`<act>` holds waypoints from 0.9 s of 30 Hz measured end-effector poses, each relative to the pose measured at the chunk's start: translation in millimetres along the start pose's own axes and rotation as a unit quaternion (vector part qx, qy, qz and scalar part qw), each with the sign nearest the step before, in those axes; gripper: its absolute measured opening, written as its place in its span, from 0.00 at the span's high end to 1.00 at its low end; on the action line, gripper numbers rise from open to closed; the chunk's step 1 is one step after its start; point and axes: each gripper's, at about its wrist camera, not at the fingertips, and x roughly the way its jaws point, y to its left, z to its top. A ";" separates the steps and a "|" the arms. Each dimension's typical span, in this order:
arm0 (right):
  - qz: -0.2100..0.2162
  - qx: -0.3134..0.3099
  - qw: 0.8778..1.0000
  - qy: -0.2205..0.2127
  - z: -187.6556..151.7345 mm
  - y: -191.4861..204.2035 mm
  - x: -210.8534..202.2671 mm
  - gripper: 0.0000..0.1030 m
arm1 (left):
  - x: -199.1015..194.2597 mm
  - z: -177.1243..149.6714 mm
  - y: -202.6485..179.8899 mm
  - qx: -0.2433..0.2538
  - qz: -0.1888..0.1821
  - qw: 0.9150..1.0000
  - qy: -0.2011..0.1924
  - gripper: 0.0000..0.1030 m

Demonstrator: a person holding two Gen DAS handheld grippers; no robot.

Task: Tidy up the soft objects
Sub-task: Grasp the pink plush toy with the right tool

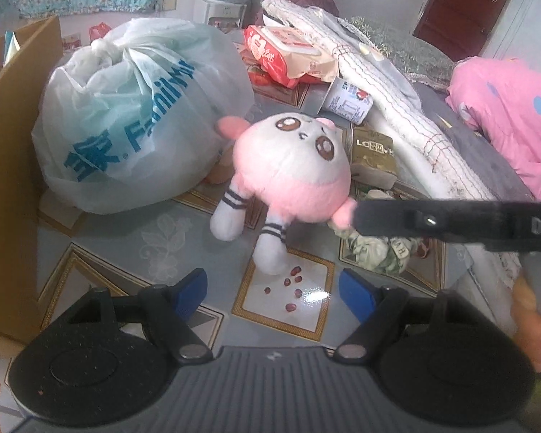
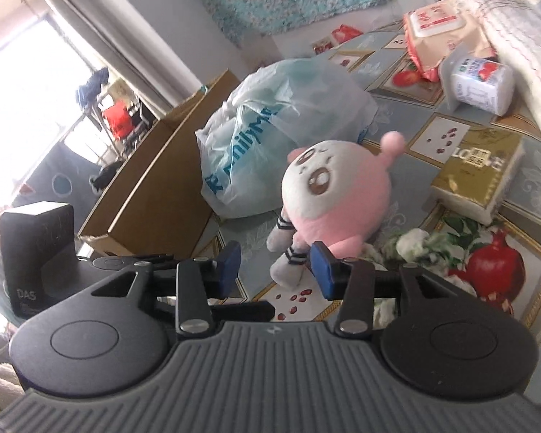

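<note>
**Plush toy lies just ahead of both grippers**

We see the pink and white plush toy [image 1: 292,169] lying on the patterned table cover [image 1: 133,238], beside the tied plastic bag [image 1: 137,119] and in front of the gold tissue pack [image 1: 373,155]. Its round head points away from us and its two striped legs trail back toward the grippers, so its long axis runs roughly along the left gripper's line of sight.

Our left gripper [image 1: 272,294] hangs above the table, tilted steeply down, its blue pads spread wide with nothing between them; the toy's nearer foot sits just beyond the gap, and the toy is centred ahead of it.

Our right gripper [image 2: 276,265] comes in from the toy's side, rolled so the scene looks tilted. Its jaws stand partly apart, and in its own view one striped leg shows in the gap between the pads. We cannot tell whether that leg is truly level with the pads or only behind them, but the pads do not appear to press on it. We judge the right hand the nearer one, with a leg as the handiest place to take hold.
</note>
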 end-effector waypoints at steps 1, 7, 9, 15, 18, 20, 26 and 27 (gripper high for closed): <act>0.001 0.005 1.000 0.000 -2.9 -1.4 -3.2 0.59 | 0.0 -0.2 0.3 0.000 0.001 1.000 0.000 0.21; -0.013 0.046 0.999 0.016 -14.7 -23.9 -3.0 0.57 | 5.6 0.5 5.0 -0.002 0.008 1.000 0.001 0.21; -0.020 0.064 0.998 0.016 -14.5 -36.3 1.4 0.57 | 7.0 0.8 6.8 -0.004 0.018 1.000 0.000 0.21; -0.063 0.083 0.994 -0.029 -1.6 -58.3 -2.2 0.58 | 9.2 3.7 6.9 -0.005 0.024 1.000 -0.004 0.21; -0.110 0.059 0.991 -0.054 5.3 -54.9 -8.2 0.58 | 11.4 6.9 2.9 0.003 0.021 1.000 -0.006 0.21; -0.116 0.054 0.990 -0.061 6.7 -52.6 -12.4 0.57 | 12.6 9.4 0.2 0.010 0.019 1.000 -0.008 0.21; -0.096 0.052 0.991 -0.080 11.0 -40.7 -25.4 0.52 | 18.8 17.2 -3.0 0.022 0.019 1.000 -0.013 0.21; -0.091 0.051 0.991 -0.084 11.7 -39.0 -26.9 0.51 | 20.3 18.9 -3.0 0.022 0.018 1.000 -0.012 0.21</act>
